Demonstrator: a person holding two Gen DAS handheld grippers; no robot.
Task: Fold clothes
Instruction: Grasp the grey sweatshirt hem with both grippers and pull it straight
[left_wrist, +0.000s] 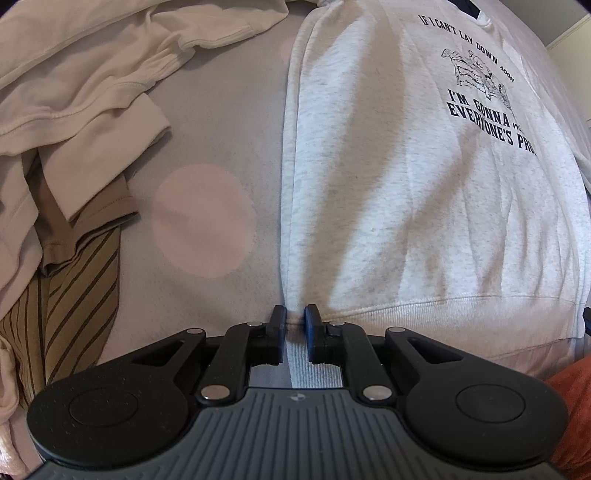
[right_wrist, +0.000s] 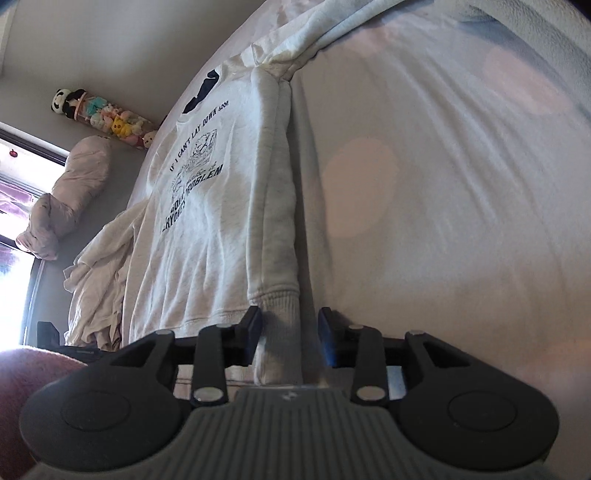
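Note:
A light grey sweatshirt (left_wrist: 424, 184) with dark printed text lies flat on the bed, front up. My left gripper (left_wrist: 295, 325) is shut on the lower left corner of its ribbed hem, and the fabric is pinched between the blue pads. In the right wrist view the same sweatshirt (right_wrist: 207, 229) has one sleeve folded down along its side. The sleeve's ribbed cuff (right_wrist: 280, 306) lies between the jaws of my right gripper (right_wrist: 290, 328). Those jaws stand apart, and the right pad is clear of the cuff.
The bed sheet (left_wrist: 207, 221) is pale with large pink dots. A cream garment pile (left_wrist: 74, 74) and a tan striped garment (left_wrist: 74, 288) lie to the left. Crumpled white clothing (right_wrist: 96, 288), a pillow bundle (right_wrist: 70, 192), plush toys (right_wrist: 107, 118) and a bright window (right_wrist: 14, 221) sit beyond.

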